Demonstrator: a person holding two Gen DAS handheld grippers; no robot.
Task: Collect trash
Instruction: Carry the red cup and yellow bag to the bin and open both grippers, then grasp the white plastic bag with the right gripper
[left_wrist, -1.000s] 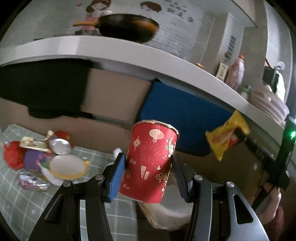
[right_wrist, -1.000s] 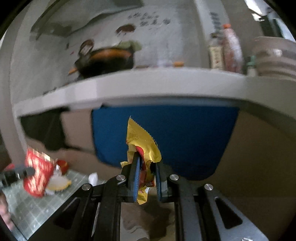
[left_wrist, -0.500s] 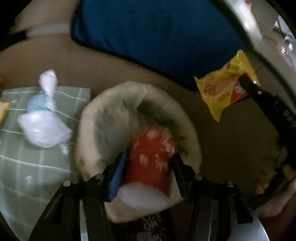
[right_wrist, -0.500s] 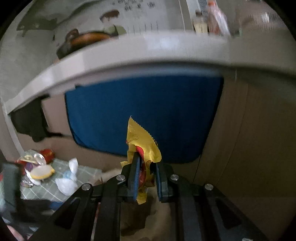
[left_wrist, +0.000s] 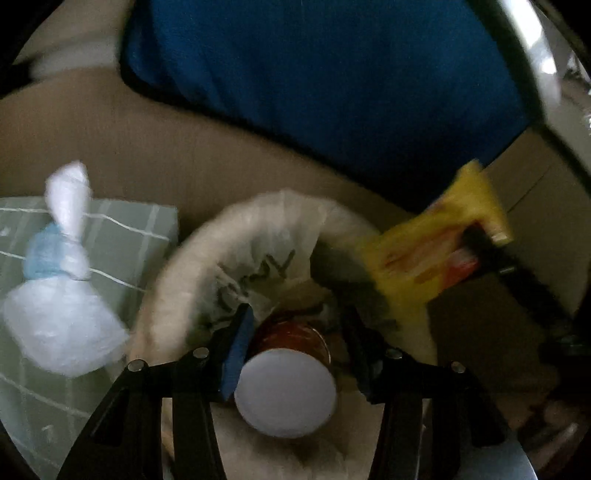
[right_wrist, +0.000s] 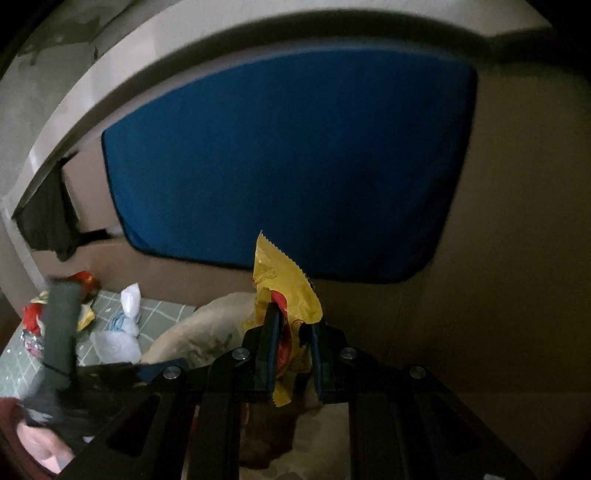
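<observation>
My left gripper (left_wrist: 295, 328) points down into the white-lined trash bag (left_wrist: 207, 254). The red paper cup (left_wrist: 288, 384) sits between its fingers, white base toward me; the right finger looks slightly apart from it. My right gripper (right_wrist: 291, 332) is shut on a yellow snack wrapper (right_wrist: 284, 288) and holds it above the bag's rim (right_wrist: 199, 325). The wrapper also shows in the left wrist view (left_wrist: 436, 251), at the bag's right edge.
A knotted white plastic bag (left_wrist: 59, 317) lies on the green checked cloth (left_wrist: 122, 236) left of the trash bag. More litter (right_wrist: 81, 295) lies farther left on the cloth. A blue cushion (right_wrist: 288, 155) and brown panels stand behind.
My left gripper tipped down and lowered the red cup mouth-first into the trash bag. My right gripper carried the yellow wrapper closer, over the bag's rim.
</observation>
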